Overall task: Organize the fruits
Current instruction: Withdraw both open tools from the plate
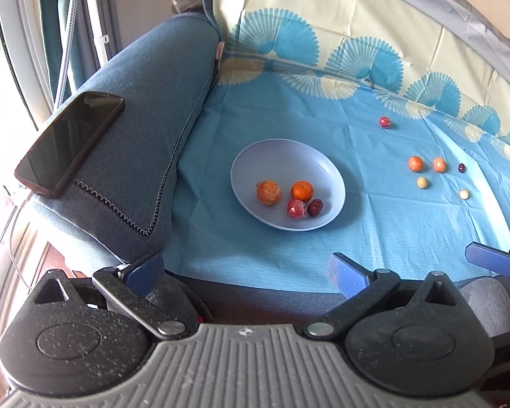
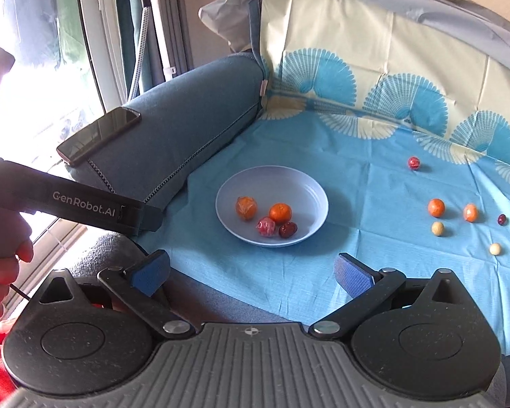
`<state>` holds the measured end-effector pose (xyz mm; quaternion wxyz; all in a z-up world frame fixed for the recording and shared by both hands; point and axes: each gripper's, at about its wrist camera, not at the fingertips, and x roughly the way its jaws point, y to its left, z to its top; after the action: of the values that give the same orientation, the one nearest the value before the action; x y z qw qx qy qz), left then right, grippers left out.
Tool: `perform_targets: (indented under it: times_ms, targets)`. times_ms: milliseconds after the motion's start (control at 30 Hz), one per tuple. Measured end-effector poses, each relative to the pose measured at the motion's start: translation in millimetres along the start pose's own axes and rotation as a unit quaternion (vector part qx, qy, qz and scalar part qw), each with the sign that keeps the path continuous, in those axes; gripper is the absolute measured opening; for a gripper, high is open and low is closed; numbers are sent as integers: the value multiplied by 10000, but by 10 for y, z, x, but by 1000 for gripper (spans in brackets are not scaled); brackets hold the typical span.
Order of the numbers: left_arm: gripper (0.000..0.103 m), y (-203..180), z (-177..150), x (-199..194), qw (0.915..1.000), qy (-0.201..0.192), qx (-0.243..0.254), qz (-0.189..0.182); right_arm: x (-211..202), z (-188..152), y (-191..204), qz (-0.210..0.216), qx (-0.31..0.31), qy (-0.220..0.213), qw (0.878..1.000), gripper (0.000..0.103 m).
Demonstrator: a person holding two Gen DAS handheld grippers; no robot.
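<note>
A pale blue bowl (image 1: 248,166) (image 2: 299,183) sits on the blue cloth and holds two orange fruits (image 1: 302,190) (image 2: 280,213), a wrapped red fruit (image 1: 296,209) (image 2: 266,227) and a dark red date (image 1: 315,207) (image 2: 288,230). To the right on the cloth lie a red fruit (image 1: 384,121) (image 2: 413,162), two orange fruits (image 1: 415,163) (image 2: 436,207), a dark date (image 1: 461,168) (image 2: 501,219) and two pale balls (image 1: 422,182) (image 2: 437,228). My left gripper (image 1: 248,272) and my right gripper (image 2: 251,273) both hang open and empty, back from the bowl near the cloth's front edge.
A blue sofa armrest (image 1: 146,108) (image 2: 193,112) rises left of the cloth with a black phone (image 1: 69,142) (image 2: 98,135) lying on it. The left gripper's handle (image 2: 85,204), held by a hand (image 2: 3,265), crosses the right wrist view. A patterned cloth covers the sofa back (image 1: 357,17).
</note>
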<state>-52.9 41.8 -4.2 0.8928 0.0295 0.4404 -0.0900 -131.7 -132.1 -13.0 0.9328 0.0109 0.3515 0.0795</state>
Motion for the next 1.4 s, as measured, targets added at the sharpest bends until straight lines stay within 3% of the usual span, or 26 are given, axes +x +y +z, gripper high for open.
perform_targets:
  times_ms: [600,1400]
  targets:
    - [103,-27,9,-42,10000,-17,64,12,-42,-28,-1,-12,80,-51,10000,102]
    - [103,-105,80,153,9996,249,164,26,115,-39,-114,-30,380,137,9992,102]
